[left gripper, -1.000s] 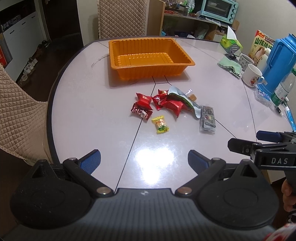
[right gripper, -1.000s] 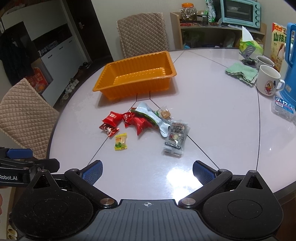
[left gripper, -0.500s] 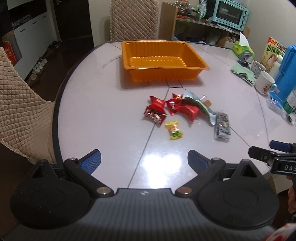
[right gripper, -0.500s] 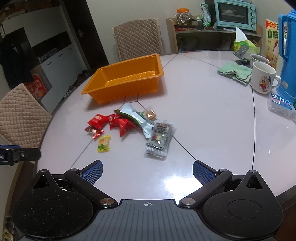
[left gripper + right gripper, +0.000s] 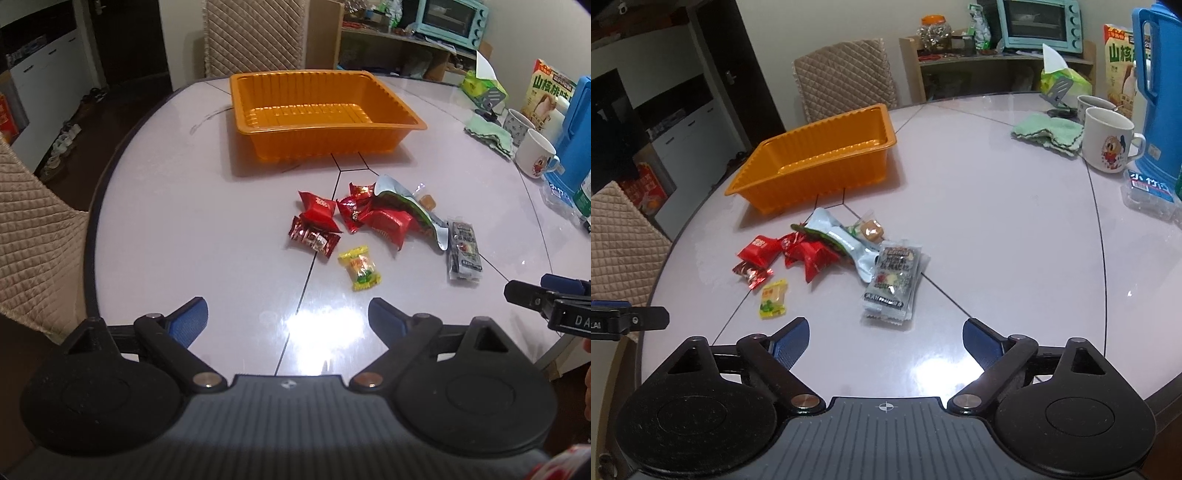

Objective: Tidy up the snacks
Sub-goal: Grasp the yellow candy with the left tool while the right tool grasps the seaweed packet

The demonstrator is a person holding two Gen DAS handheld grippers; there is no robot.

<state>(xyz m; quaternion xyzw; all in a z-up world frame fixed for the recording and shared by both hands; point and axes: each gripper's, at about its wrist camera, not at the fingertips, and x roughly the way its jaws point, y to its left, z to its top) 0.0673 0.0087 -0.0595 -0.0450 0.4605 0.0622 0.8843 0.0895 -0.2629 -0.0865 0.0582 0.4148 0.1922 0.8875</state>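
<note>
Snacks [image 5: 369,225]: small crinkly wrapped packets, loose on table [image 5: 184,221] near empty orange tray [image 5: 317,110]. Likely light, soft, slippery; pinch at wrapper body. Left gripper [image 5: 288,314], right gripper [image 5: 885,338]: wide, just narrowing, empty.

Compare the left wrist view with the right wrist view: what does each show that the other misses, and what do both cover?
Left wrist only: the whole inside floor of the orange tray, empty.

Right wrist only: the jar with an orange lid on the shelf, and the caramel-coloured candy in plain sight.

Both: the tray, the snack pile with the yellow candy nearest, the grey packet, and each tool open and empty.
</note>
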